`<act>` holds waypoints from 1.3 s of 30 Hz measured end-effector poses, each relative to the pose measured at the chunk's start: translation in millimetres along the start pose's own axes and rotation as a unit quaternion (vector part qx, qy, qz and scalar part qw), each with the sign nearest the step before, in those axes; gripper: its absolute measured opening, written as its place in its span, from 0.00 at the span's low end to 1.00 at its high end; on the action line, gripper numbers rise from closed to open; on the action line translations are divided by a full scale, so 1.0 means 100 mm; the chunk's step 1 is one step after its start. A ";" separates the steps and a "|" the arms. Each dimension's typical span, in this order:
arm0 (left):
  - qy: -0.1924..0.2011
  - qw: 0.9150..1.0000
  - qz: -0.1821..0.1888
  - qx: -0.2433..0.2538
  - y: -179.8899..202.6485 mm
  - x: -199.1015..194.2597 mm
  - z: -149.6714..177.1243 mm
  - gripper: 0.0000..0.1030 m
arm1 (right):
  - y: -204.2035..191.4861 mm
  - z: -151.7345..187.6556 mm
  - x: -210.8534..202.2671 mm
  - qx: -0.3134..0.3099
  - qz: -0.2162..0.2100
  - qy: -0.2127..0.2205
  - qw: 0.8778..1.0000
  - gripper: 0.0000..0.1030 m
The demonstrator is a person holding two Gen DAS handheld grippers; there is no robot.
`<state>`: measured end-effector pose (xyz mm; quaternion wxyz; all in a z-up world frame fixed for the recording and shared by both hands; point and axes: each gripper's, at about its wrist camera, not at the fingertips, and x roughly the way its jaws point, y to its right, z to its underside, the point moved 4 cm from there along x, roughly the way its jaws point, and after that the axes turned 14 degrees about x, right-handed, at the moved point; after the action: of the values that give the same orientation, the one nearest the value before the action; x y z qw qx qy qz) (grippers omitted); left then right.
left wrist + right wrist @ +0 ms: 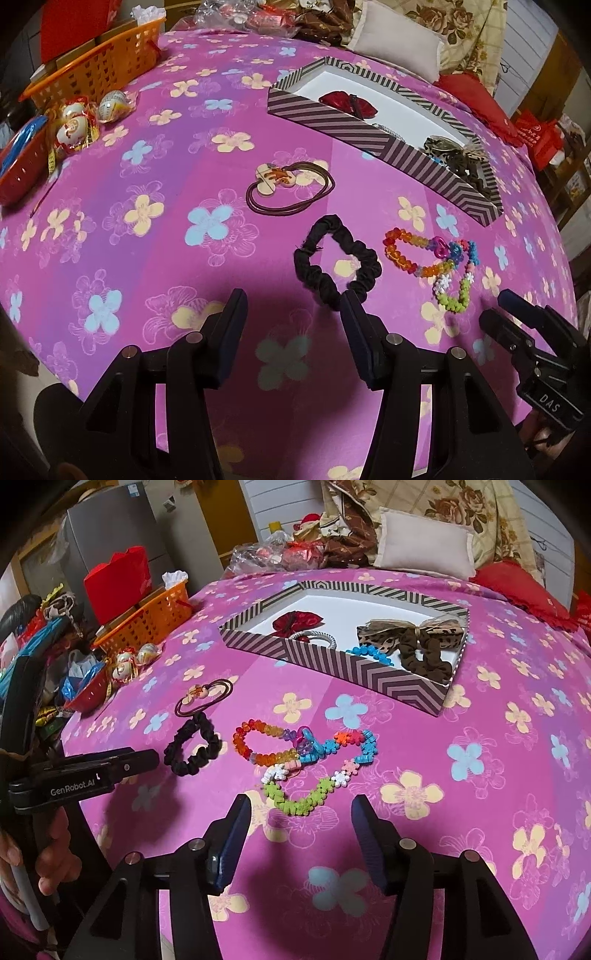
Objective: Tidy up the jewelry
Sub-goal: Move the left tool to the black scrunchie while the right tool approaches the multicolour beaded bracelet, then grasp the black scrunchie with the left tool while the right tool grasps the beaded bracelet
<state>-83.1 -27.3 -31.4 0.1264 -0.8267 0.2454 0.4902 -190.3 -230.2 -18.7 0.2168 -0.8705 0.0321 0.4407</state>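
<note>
A black scrunchie (364, 267) (177, 764) lies on the pink flowered cloth. My left gripper (293, 299) (147, 757) stands open just short of it, its right fingertip at the scrunchie's near end. Beside the scrunchie lie an orange beaded bracelet (402, 264) (258, 755) and a flower-bead bracelet (456, 301) (295, 805). My right gripper (301, 801) (506, 306) is open, with the green end of the flower-bead bracelet between its fingertips and the pads clear of it. A brown hair tie with a beige charm (273, 179) (195, 694) lies farther back. The striped box (332, 122) (369, 672) holds bows, a scrunchie and ties.
An orange basket (103, 66) (155, 616), a red bowl (18, 173) and wrapped egg-shaped ornaments (74, 122) crowd the far left. A pillow (424, 542) and folded fabrics lie behind the box. A person's hand (51, 849) grips the left tool.
</note>
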 end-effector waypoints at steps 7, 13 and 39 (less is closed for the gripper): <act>-0.011 1.000 0.003 -0.006 0.02 0.13 -0.05 0.51 | 0.03 -0.09 0.06 -0.003 0.005 -0.001 1.000 0.53; -0.017 1.000 0.014 -0.014 0.04 0.22 -0.11 0.51 | 0.02 -0.21 0.13 -0.016 0.010 0.000 1.000 0.53; -0.005 1.000 -0.026 0.007 0.08 0.35 -0.22 0.25 | -0.09 -0.38 0.53 -0.080 0.030 0.011 0.996 0.09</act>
<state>-57.2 -54.1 -50.8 0.1458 -0.8295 0.2268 0.4891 -127.3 -230.5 -37.2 0.1326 -0.8883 0.0249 0.4389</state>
